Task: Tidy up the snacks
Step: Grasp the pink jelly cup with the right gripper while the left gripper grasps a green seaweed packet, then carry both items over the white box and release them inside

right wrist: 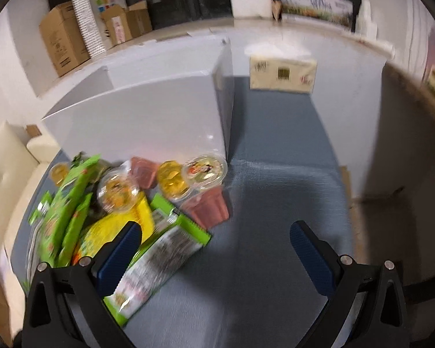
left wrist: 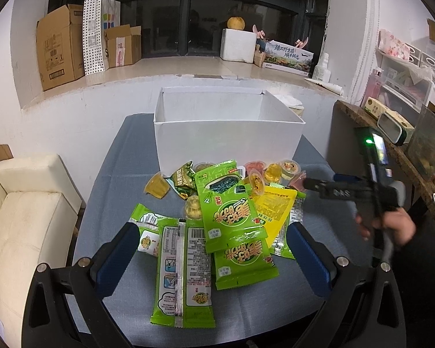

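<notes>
From the left wrist, the left gripper [left wrist: 214, 249] hung low over the near end of a heap of snacks, its blue-padded fingers [left wrist: 121, 249] spread wide and holding nothing. Between them lay green packets [left wrist: 232, 214], one face-down packet [left wrist: 184, 272] nearest the camera, a yellow packet [left wrist: 275, 211] partly under the green ones, and jelly cups [left wrist: 158, 187] scattered toward the white box [left wrist: 229, 142]. The box stood open-topped at the far end of the blue-grey table [left wrist: 130, 156], just behind the heap (nothing could be seen inside from this angle). On the right a hand [left wrist: 391, 226] held the right gripper [left wrist: 310, 184], its tip reaching in over the cups.

From the right wrist, the picture was smeared with motion. The right gripper [right wrist: 214, 249] also had its fingers released and empty; the left pad overlapped a green packet [right wrist: 159, 264], and a pink cup [right wrist: 211, 207] lay tipped just ahead.

The sorting looked barely begun: every snack seen lay on the table. The next move probably called for settling on one item, likely the near packet, closing on its edge and lifting it clear without dragging its neighbours.
</notes>
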Demonstrator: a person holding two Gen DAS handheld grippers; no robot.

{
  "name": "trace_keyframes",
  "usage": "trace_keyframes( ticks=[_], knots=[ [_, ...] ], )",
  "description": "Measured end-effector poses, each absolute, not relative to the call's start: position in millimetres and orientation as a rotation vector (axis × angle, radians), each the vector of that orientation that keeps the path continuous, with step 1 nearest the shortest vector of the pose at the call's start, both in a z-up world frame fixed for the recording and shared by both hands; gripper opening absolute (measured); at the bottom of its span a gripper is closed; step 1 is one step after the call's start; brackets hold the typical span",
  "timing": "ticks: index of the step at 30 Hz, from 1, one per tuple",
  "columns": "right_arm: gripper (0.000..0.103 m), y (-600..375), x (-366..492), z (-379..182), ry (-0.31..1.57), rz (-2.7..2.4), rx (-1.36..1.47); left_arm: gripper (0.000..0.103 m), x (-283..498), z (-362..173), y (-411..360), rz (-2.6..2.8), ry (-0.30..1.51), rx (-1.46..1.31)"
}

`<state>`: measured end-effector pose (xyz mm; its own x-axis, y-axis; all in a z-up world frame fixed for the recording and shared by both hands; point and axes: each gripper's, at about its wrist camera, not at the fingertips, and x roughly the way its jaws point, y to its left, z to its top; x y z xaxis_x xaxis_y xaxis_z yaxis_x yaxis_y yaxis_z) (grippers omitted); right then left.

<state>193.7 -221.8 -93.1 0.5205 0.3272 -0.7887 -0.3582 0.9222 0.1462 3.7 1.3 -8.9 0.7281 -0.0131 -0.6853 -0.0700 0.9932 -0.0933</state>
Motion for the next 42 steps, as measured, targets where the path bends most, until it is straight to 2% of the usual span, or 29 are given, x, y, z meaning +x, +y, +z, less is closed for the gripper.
trace_keyframes(
  ticks=[4,5,6,10,11,12,19,32,34,35,42],
  knots=[
    [0.102,-214,216,-109,0.952,0.439,-0.001,0.103,5,-12,4,0.032,0.767,-0.127],
    [0.099,-211,222,-116,0.981,0.423,0.002,0.103,5,-13,5,0.032,0.767,-0.127],
    [0.087,-209,226,-121,0.998,0.418,0.01,0.103,5,-13,5,0.033,0.768,-0.127],
    [0.055,-203,232,-125,0.992,0.421,-0.009,0.103,7,-17,8,0.035,0.78,-0.139],
    [0.049,-203,232,-124,0.99,0.407,-0.021,0.103,7,-19,8,0.034,0.783,-0.143],
    [0.047,-203,231,-122,0.985,0.401,-0.034,0.103,8,-20,8,0.032,0.784,-0.146],
    [0.047,-208,210,-110,0.941,0.461,-0.024,0.103,26,-33,11,-0.015,0.815,-0.178],
    [0.047,-232,132,-49,0.774,0.521,0.082,0.102,131,-89,-8,-0.005,0.974,-0.16],
    [0.047,-231,122,-46,0.765,0.537,0.081,0.082,134,-95,-8,-0.005,0.98,-0.174],
    [0.047,-228,123,-46,0.764,0.541,0.074,0.077,133,-95,-7,-0.014,0.977,-0.194],
    [0.047,-220,111,-43,0.758,0.566,0.057,0.073,115,-74,-3,-0.04,0.895,-0.214]
  ],
)
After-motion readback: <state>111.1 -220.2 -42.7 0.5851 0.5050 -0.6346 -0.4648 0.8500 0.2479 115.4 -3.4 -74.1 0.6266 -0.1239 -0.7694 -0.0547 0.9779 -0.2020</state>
